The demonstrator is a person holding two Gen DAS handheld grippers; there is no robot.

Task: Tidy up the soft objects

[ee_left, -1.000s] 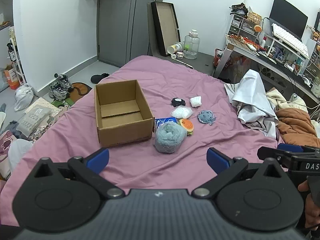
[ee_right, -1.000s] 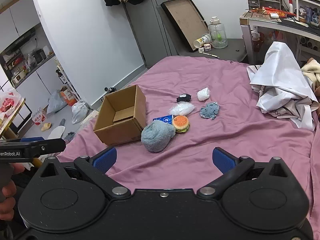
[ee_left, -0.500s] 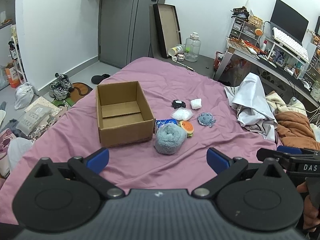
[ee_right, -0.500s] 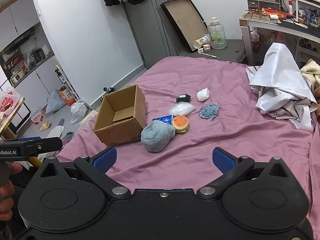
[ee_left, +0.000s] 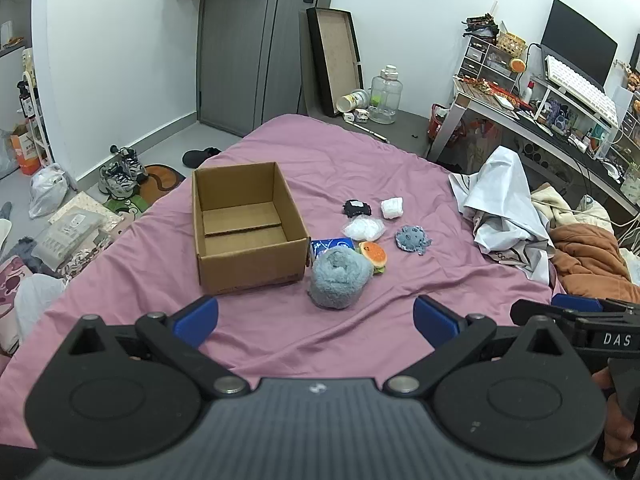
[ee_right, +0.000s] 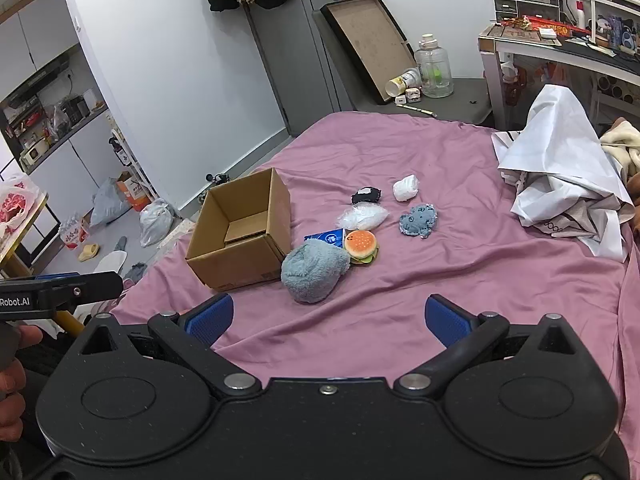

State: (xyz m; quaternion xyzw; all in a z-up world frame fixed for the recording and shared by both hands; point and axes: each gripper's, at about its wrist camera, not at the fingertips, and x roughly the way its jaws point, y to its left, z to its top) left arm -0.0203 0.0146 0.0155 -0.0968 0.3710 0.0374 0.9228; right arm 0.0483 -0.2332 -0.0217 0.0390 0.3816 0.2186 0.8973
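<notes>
An open cardboard box (ee_left: 244, 228) (ee_right: 240, 236) stands empty on the pink bed. Right of it lie soft things: a fluffy blue-grey bundle (ee_left: 339, 278) (ee_right: 313, 270), a burger plush (ee_left: 373, 253) (ee_right: 361, 245), a blue packet (ee_left: 331, 245), a clear white bag (ee_left: 364, 229) (ee_right: 363, 216), a black pouch (ee_left: 357, 208) (ee_right: 366, 195), a white wad (ee_left: 392, 207) (ee_right: 405, 188) and a blue-grey octopus plush (ee_left: 412, 238) (ee_right: 418, 220). My left gripper (ee_left: 316, 316) and right gripper (ee_right: 328, 318) hover open and empty over the near bed, short of the bundle.
A white garment (ee_left: 504, 212) and a brown blanket (ee_left: 588, 256) are piled at the bed's right side. A cluttered desk (ee_left: 560, 120) stands beyond. Shoes (ee_left: 120, 168) and bags litter the floor on the left. A hand (ee_right: 12, 380) holds the other gripper's handle.
Both grippers have edged slightly forward toward the objects; the scene looks a little nearer. Nothing on the bed has moved and both stay open.
</notes>
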